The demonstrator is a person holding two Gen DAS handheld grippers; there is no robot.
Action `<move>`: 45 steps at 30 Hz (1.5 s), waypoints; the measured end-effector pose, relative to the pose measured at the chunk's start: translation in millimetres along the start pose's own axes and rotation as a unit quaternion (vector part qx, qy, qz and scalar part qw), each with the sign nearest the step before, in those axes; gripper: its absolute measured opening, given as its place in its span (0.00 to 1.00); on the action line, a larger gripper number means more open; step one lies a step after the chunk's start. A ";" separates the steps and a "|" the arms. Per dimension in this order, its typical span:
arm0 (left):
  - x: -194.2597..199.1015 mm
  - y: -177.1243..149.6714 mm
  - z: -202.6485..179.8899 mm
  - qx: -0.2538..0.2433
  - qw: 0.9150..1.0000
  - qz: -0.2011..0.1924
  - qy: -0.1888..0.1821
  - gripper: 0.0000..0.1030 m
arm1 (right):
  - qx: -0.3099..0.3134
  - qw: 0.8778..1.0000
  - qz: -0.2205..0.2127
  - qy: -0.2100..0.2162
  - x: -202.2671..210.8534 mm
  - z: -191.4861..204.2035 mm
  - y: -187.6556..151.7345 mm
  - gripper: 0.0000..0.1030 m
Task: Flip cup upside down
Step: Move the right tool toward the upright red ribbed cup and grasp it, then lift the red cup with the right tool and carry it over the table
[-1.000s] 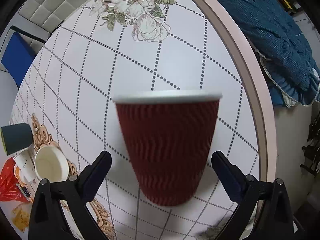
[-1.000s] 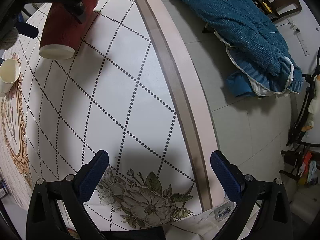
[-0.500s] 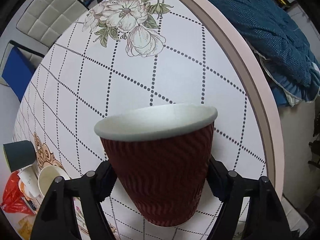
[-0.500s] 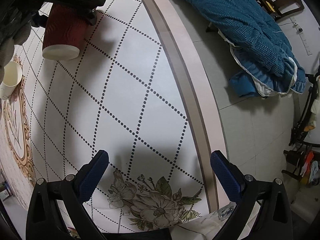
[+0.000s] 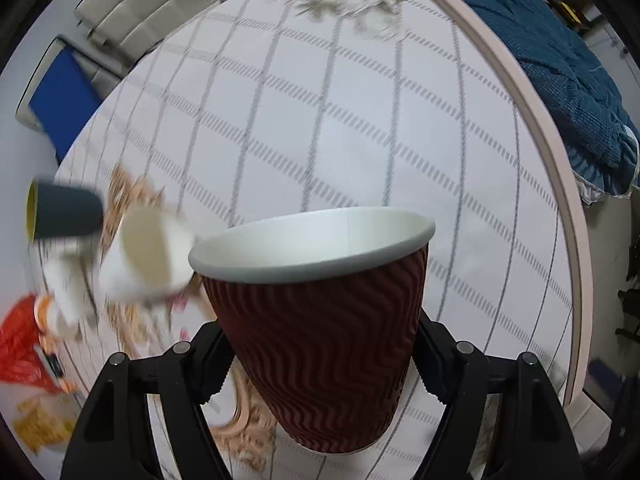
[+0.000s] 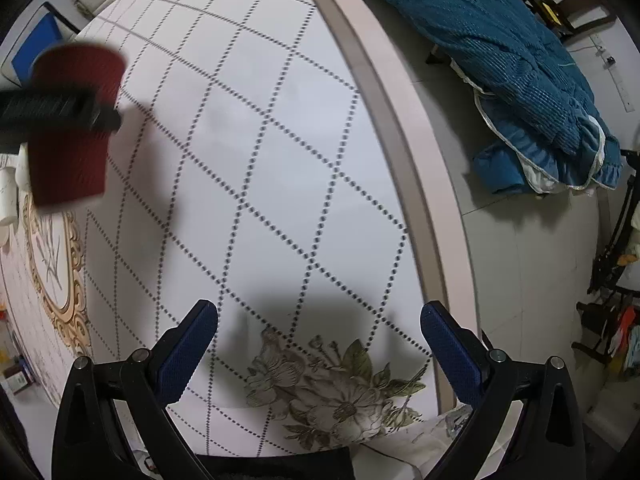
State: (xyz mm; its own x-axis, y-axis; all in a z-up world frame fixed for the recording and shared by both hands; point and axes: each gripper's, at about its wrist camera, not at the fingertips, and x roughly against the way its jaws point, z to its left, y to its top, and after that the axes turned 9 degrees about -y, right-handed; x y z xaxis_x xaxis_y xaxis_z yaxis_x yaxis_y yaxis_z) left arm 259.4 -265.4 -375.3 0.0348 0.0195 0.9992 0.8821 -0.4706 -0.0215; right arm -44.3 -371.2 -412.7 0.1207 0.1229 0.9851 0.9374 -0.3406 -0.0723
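Red ribbed paper cup [image 5: 320, 340] clamped between the jaws of the left gripper [image 5: 320, 364], one black finger [image 5: 214, 360] pressed on each side of the lower wall. Held clear of the tabletop [image 5: 320, 128], white-lined mouth facing away from the camera, base toward it, slightly tilted. White rim and pale interior visible; appears empty. Not yet turned over.

Seen from the right wrist view as a blurred red shape [image 6: 72, 128] at the far left, crossed by a dark gripper finger, above the tabletop.

Right gripper [image 6: 320, 344] with jaws spread wide, nothing between the blue pads [image 6: 188, 352]. Points down over the near part of the tabletop, above a printed flower motif [image 6: 332, 396]. Well apart from the cup.

Tabletop round, covered in a white cloth with dotted diamond lines, flower prints and a gold scroll ornament [image 6: 60, 276]; pale pink edge band [image 5: 560, 184] around it.

To the left of the held cup, blurred: a white paper cup [image 5: 144, 252], a dark grey cup with yellow inside lying on its side [image 5: 64, 210], a red wrapper [image 5: 20, 344] and yellowish crumbs or snacks [image 5: 40, 424] near the edge.

Beyond the tabletop: blue quilted blanket [image 6: 500, 68] on the tiled floor [image 6: 532, 280], a pale padded seat [image 5: 148, 4] and a blue panel [image 5: 60, 100].
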 end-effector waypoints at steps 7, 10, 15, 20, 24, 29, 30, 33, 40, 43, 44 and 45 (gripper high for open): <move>5.5 -62.7 41.6 0.050 0.999 0.015 -0.010 0.73 | 0.020 1.000 0.002 0.015 11.5 30.4 -16.5 1.00; 6.5 -89.4 61.4 0.070 0.997 0.019 -0.013 0.73 | 0.030 0.999 0.004 0.025 17.1 44.7 -25.4 1.00; 3.9 -136.4 99.5 0.112 0.993 0.027 -0.023 0.73 | 0.054 0.998 0.001 0.037 28.5 78.9 -42.6 1.00; -5.0 -166.3 130.8 0.149 0.988 0.037 -0.031 0.73 | 0.077 0.996 0.001 0.041 35.9 113.4 -60.4 1.00; -17.8 -192.5 162.1 0.177 0.983 0.045 -0.033 0.73 | 0.092 0.995 0.002 0.040 37.5 130.0 -70.2 1.00; -34.2 -210.1 190.9 0.203 0.977 0.047 -0.044 0.73 | 0.103 0.994 0.005 0.032 37.7 151.3 -83.1 1.00; -37.0 -210.6 199.6 0.206 0.976 0.048 -0.049 0.73 | 0.105 0.994 0.005 0.030 37.3 153.7 -85.1 1.00; -47.5 -213.7 209.7 0.211 0.975 0.050 -0.056 0.73 | 0.110 0.994 0.008 0.022 32.7 166.3 -85.6 1.00; -57.6 -201.3 214.3 0.206 0.975 0.044 -0.070 0.73 | 0.114 0.993 0.010 0.011 26.4 187.9 -94.2 1.00; -60.3 -190.0 218.8 0.200 0.977 0.038 -0.068 0.73 | 0.117 0.993 0.008 0.007 26.6 191.1 -95.7 1.00; -61.8 -185.9 220.3 0.198 0.977 0.036 -0.067 0.73 | 0.116 0.993 0.008 0.007 26.1 192.6 -95.5 1.00; -60.4 -175.6 218.3 0.197 0.977 0.037 -0.067 0.73 | 0.115 0.993 0.008 0.006 25.0 195.0 -95.0 1.00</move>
State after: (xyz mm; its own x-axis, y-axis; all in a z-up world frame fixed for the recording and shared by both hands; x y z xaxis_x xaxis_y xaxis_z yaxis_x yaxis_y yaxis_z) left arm 205.0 8.6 -439.2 0.1430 0.1263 0.9816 0.9864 -0.0994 -0.1309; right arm -66.6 -154.0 -411.7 0.1336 0.1078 0.9852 0.9854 -0.1199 -0.1206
